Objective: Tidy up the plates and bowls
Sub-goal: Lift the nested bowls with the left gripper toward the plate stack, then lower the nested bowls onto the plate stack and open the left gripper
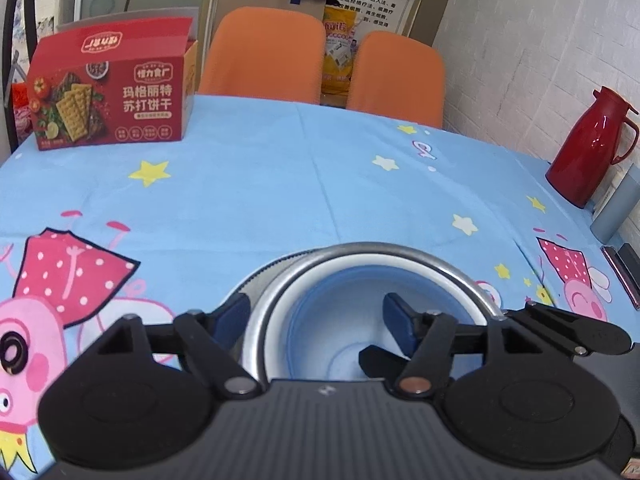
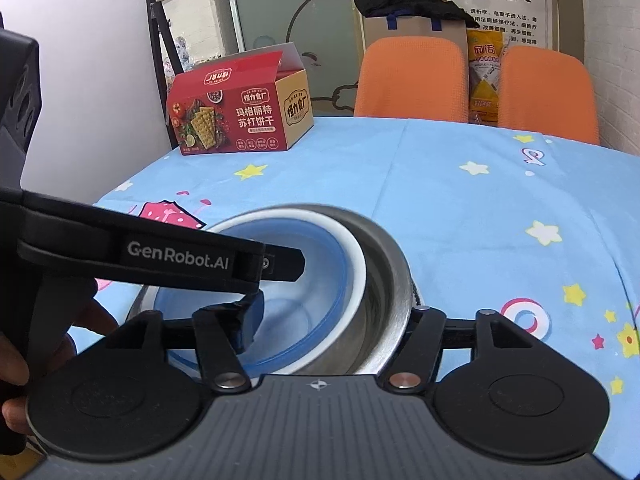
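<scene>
A stack of nested bowls sits on the blue cartoon tablecloth: a steel bowl (image 1: 452, 266) outside, a white bowl (image 1: 280, 304) within, a blue bowl (image 1: 344, 292) innermost. My left gripper (image 1: 316, 320) straddles the left rims, one finger outside and one inside the blue bowl, jaws wide apart. In the right wrist view my right gripper (image 2: 332, 320) straddles the right wall of the steel bowl (image 2: 384, 280), with the white bowl (image 2: 356, 264) and blue bowl (image 2: 320, 248) inside. Its left finger is inside the bowls; its right finger is hidden behind the steel wall. The left gripper's body (image 2: 176, 258) crosses in front.
A red cracker box (image 1: 108, 96) stands at the table's far left. A red thermos jug (image 1: 592, 148) stands at the right edge by the wall. Two orange chairs (image 1: 260, 52) are behind the table (image 1: 280, 184). The box also shows in the right wrist view (image 2: 236, 112).
</scene>
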`<state>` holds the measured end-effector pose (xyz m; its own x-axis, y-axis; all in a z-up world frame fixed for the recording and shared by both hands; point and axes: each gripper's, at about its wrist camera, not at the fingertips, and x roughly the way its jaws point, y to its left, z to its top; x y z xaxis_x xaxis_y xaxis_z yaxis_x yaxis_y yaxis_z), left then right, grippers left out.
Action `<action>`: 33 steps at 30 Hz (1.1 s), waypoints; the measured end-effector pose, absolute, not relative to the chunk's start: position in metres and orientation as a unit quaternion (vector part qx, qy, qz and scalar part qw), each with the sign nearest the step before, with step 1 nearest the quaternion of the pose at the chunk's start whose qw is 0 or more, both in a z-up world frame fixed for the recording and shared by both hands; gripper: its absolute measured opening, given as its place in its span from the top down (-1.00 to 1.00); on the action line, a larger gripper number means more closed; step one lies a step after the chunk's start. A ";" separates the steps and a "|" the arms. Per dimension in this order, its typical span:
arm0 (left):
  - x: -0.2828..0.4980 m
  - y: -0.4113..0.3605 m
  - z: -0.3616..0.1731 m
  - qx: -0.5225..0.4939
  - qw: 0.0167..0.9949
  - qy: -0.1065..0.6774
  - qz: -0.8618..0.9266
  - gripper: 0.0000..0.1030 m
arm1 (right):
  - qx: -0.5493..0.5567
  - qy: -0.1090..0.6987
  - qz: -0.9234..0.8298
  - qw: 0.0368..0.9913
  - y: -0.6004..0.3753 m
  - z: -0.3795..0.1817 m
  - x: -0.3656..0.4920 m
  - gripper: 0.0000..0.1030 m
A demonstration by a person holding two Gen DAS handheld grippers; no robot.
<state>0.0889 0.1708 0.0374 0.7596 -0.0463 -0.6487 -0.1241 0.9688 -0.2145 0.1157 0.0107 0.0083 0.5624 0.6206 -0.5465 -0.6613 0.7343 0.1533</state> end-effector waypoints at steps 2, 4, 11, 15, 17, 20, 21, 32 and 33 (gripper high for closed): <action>0.086 0.172 0.045 -0.112 0.936 0.332 0.035 -0.38 | -0.022 0.278 0.356 0.892 0.004 0.015 0.115 -1.00; 0.082 0.176 0.052 -0.122 0.939 0.319 0.043 -0.44 | -0.017 0.254 0.332 0.908 -0.002 0.023 0.112 -1.00; 0.064 0.173 0.068 -0.147 0.943 0.294 0.047 -0.44 | 0.015 0.226 0.310 0.923 -0.028 0.035 0.108 -1.00; 0.050 0.157 0.069 -0.141 0.946 0.289 0.052 -0.44 | 0.023 0.229 0.298 0.926 -0.041 0.035 0.102 -1.00; 0.044 0.148 0.068 -0.142 0.945 0.289 0.055 -0.44 | 0.021 0.230 0.293 0.928 -0.048 0.034 0.096 -1.00; 0.031 0.131 0.065 -0.138 0.945 0.290 0.058 -0.44 | 0.022 0.230 0.288 0.929 -0.061 0.032 0.084 -1.00; 0.026 0.126 0.064 -0.137 0.945 0.290 0.060 -0.44 | 0.023 0.229 0.286 0.930 -0.065 0.031 0.079 -1.00; -0.025 0.072 0.044 -0.086 0.944 0.303 0.102 -0.45 | 0.032 0.222 0.254 0.941 -0.112 0.011 0.032 -1.00; -0.029 0.069 0.041 -0.084 0.944 0.302 0.103 -0.45 | 0.034 0.225 0.254 0.940 -0.114 0.007 0.029 -1.00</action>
<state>-0.0291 0.0687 0.0409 0.7957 0.1444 -0.5882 -0.2455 0.9647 -0.0953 0.0290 -0.1143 0.0073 0.7702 0.4923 -0.4055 -0.4620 0.8689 0.1776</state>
